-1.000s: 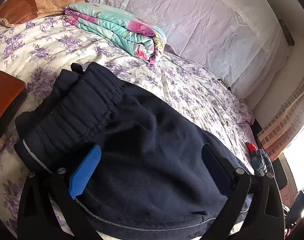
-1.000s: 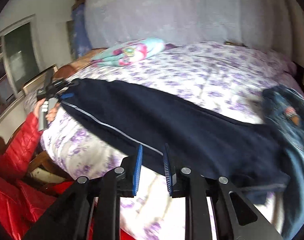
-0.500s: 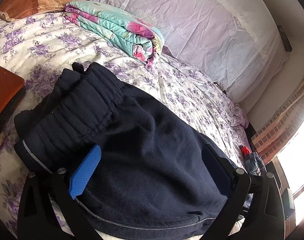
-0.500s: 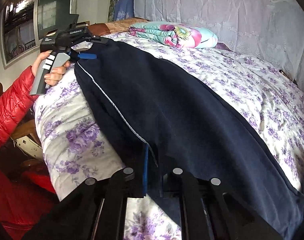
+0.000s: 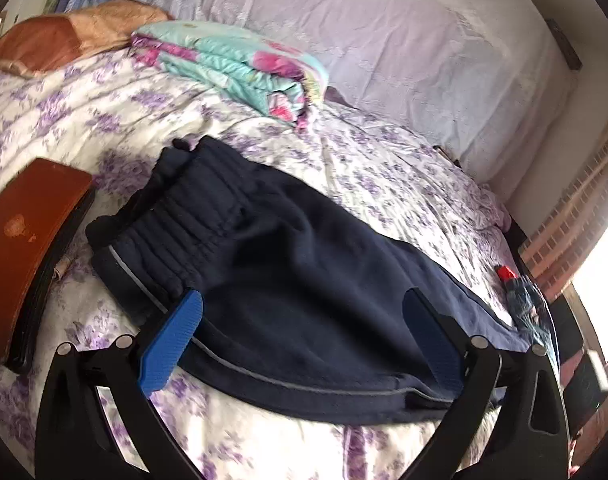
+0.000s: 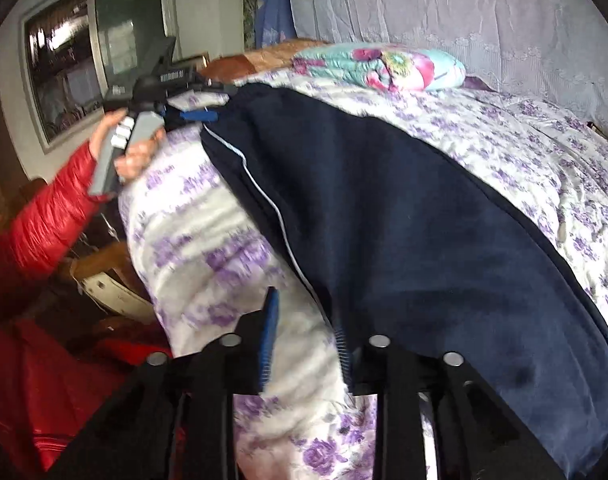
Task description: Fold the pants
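Pants [image 5: 312, 280], navy fleece, ribbed elastic waistband, flat on floral bedspread [image 5: 384, 168]

Light: daylight floods in from the window [image 5: 600, 264], blown out to white glare.
Blur: motion smear on the bedsheet [image 6: 207, 248] and sleeve [image 6: 43, 220].
Edges: fisheye bending, dark corners.

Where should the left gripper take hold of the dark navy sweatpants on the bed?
Judging by the pose, grip the navy sweatpants at the ribbed waistband corner, coming from the bed's near edge: it lies flat, bunched thick, beside the open left gripper.
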